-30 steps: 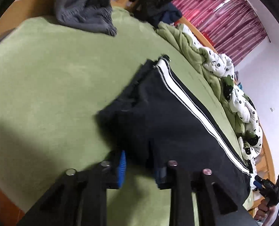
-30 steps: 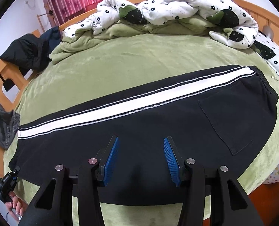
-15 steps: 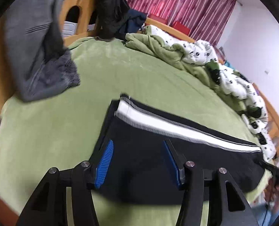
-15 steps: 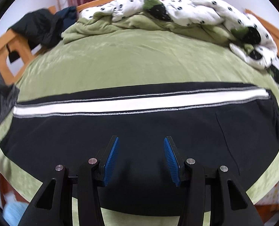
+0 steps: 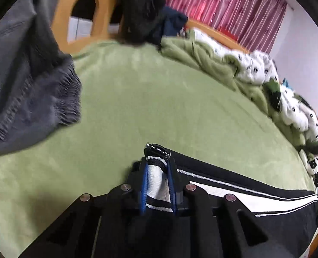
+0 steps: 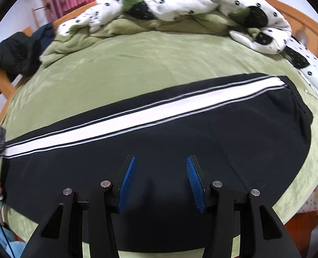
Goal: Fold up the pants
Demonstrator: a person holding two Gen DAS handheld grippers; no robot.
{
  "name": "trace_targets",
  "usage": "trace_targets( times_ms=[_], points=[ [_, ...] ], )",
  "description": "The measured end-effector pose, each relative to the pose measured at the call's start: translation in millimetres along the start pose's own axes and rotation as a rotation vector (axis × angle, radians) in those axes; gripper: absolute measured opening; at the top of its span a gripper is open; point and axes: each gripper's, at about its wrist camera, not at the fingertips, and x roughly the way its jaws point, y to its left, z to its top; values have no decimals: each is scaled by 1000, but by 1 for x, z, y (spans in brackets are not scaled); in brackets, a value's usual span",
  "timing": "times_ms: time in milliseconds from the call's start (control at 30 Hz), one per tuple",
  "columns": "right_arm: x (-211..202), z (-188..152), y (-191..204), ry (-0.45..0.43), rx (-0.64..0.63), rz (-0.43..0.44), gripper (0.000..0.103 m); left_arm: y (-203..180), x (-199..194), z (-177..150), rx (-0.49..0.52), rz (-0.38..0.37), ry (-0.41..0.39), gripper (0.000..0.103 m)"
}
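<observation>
Black pants (image 6: 180,142) with a white side stripe lie flat along the near side of the green bed, waistband to the right. My right gripper (image 6: 161,167) is open and hovers over the middle of the pants. In the left wrist view my left gripper (image 5: 157,167) is shut on the striped cuff end of the pants (image 5: 255,200), which stretch away to the right.
The green bed sheet (image 5: 159,99) is bare beyond the pants. A grey garment (image 5: 25,81) hangs at the left. Dark clothes (image 5: 141,10) lie on the wooden bed frame. A white spotted quilt (image 6: 180,4) is bunched along the far side.
My left gripper has closed on the striped cuff end of the pants; half a second ago it was open above them. The right gripper has stayed open over the pants.
</observation>
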Motion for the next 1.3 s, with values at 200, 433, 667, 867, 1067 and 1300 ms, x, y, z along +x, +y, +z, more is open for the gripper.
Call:
trace_targets(
  times_ms=[200, 433, 667, 867, 1067, 1300],
  points=[
    [11, 9, -5, 12, -7, 5, 49, 9, 23, -14, -27, 63, 78, 18],
    [25, 47, -24, -86, -253, 28, 58, -1, 22, -15, 32, 154, 97, 34],
    [77, 94, -61, -195, -467, 105, 72, 10, 25, -9, -34, 106, 116, 39],
    [151, 124, -68, 10, -574, 235, 65, -2, 21, -16, 38, 145, 90, 36],
    [139, 120, -77, -2, -667, 280, 4, -10, 15, -21, 101, 165, 77, 29],
    [139, 133, -72, -111, -597, 258, 3, -5, 11, -13, 50, 182, 15, 24]
  ],
)
